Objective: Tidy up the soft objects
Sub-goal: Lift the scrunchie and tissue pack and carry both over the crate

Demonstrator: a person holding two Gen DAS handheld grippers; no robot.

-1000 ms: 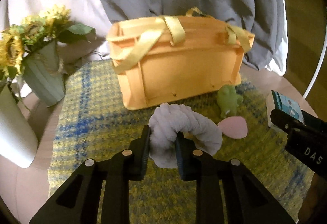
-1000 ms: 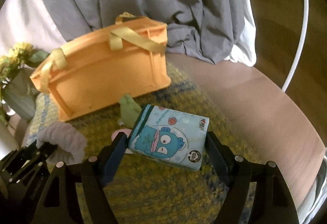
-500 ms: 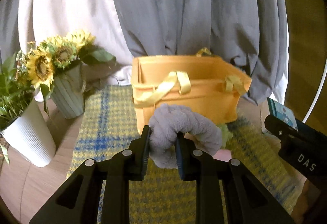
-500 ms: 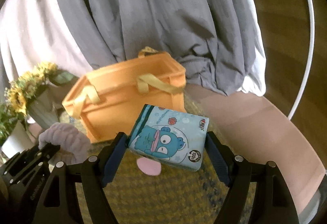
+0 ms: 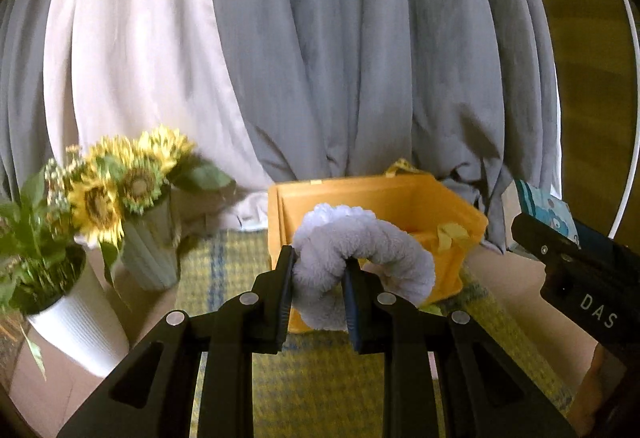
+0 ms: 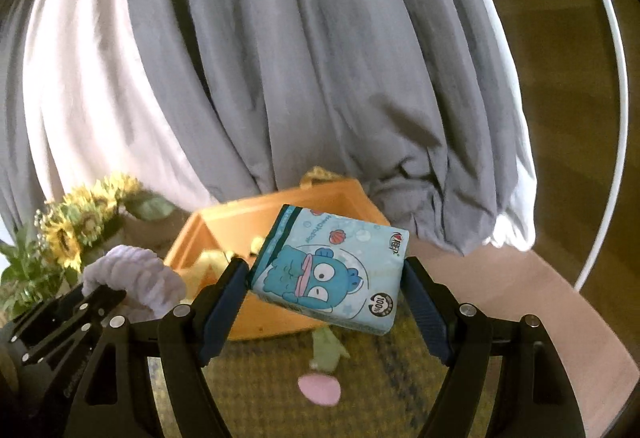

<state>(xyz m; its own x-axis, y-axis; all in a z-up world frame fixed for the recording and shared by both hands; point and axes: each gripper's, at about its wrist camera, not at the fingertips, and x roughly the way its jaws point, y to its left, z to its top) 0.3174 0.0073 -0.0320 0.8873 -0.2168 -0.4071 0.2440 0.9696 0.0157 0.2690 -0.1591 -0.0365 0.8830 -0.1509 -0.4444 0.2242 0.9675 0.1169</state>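
Note:
My left gripper [image 5: 318, 270] is shut on a fluffy lavender scrunchie [image 5: 360, 246], held in the air in front of the open orange storage basket [image 5: 436, 198]. My right gripper [image 6: 326, 278] is shut on a light-blue tissue pack [image 6: 332, 270] with a cartoon fish, held above the basket's [image 6: 248, 214] near side. The scrunchie [image 6: 136, 274] and left gripper show at the left of the right wrist view. The tissue pack [image 5: 548, 206] shows at the right edge of the left wrist view. A green plush toy [image 6: 328, 350] and a pink puff [image 6: 320, 390] lie on the mat.
A yellow-blue woven mat [image 5: 320, 378] covers the wooden table [image 6: 540, 298]. Sunflowers in a ribbed green vase [image 5: 152, 250] and a white plant pot [image 5: 76, 330] stand at the left. Grey and white curtains [image 5: 340, 58] hang behind. A white hoop [image 6: 616, 98] arcs at the right.
Both grippers have risen with their loads and come closer to the basket; I now look into its open top. The green toy and pink puff stay on the mat.

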